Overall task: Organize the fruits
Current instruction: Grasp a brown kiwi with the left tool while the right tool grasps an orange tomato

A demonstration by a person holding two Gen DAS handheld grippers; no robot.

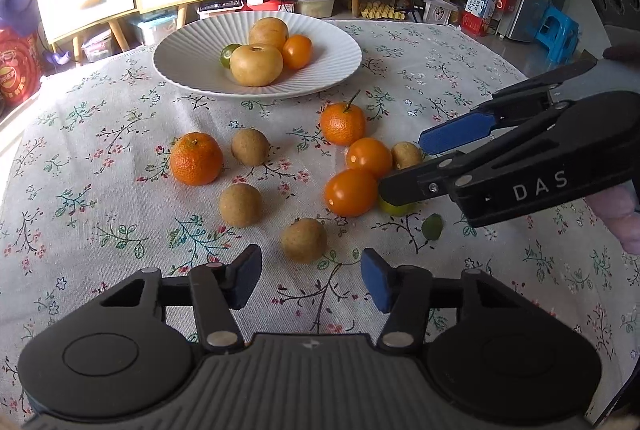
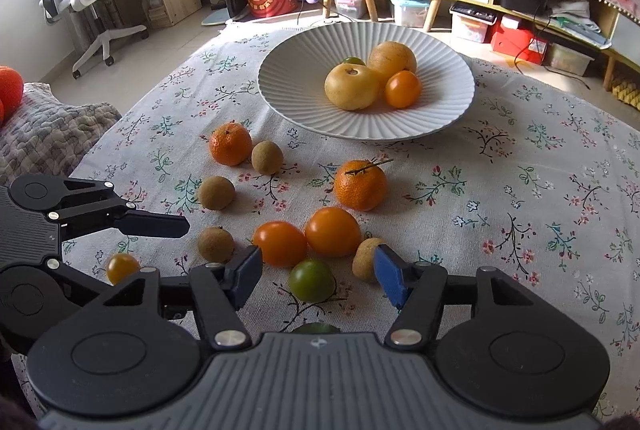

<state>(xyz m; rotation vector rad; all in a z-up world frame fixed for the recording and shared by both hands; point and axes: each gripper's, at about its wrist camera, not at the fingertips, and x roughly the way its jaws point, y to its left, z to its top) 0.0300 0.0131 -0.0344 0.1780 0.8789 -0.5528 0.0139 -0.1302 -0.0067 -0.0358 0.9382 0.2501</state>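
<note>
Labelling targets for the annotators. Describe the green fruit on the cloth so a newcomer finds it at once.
Start at the white plate on the floral cloth, then come toward the camera past the stemmed mandarin to two smooth orange fruits lying side by side. The green fruit lies just in front of them, the only green one off the plate.

A: Fruit count on the table (image 2: 520, 230)?
B: Off the plate: 2 tangerines (image 2: 230, 143), 4 small brown fruits (image 2: 216, 192), 2 large orange tomatoes (image 2: 333, 231), 1 small orange tomato (image 2: 122, 267), 1 green tomato (image 2: 311, 280).
A: And in the plate (image 2: 288, 86)?
B: 4: 2 yellow pears (image 2: 351, 86), 1 orange tomato (image 2: 402, 89), 1 green one (image 2: 353, 60), mostly hidden.
A: Total?
B: 14 pieces, 1 plate.
</note>
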